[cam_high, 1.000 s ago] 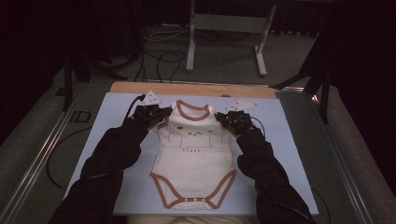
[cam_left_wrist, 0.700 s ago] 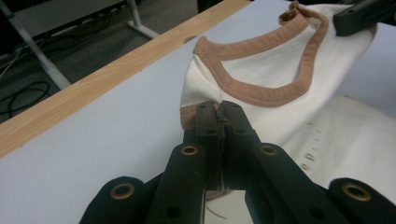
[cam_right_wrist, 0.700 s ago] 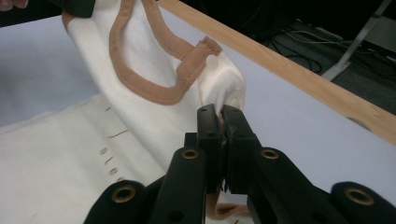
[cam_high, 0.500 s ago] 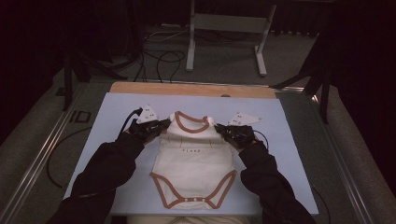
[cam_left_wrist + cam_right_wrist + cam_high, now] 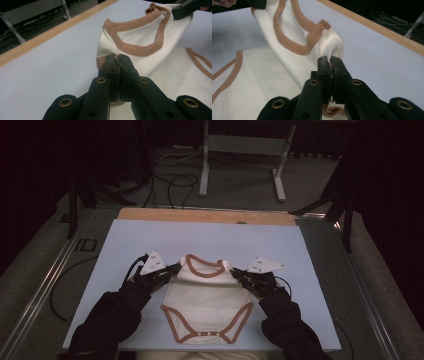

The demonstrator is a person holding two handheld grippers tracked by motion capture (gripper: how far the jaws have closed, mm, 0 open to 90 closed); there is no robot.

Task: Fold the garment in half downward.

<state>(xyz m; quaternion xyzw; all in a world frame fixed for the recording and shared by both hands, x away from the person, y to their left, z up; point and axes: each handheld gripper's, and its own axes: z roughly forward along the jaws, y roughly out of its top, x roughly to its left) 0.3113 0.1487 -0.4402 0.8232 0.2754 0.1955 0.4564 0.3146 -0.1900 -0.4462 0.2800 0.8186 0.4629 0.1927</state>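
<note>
High view shows a baby bodysuit (image 5: 207, 295) on the blue mat (image 5: 130, 240), near the front edge. Left gripper (image 5: 172, 269) is pinched tight on its left shoulder. Right gripper (image 5: 236, 274) is pinched tight on its right shoulder.

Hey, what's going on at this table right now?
A person holds a baby bodysuit with two handheld grippers. The left gripper is clamped on one shoulder and the right gripper on the other, lifting the neckline off the blue mat. The snap end lies flat near the person.
</note>
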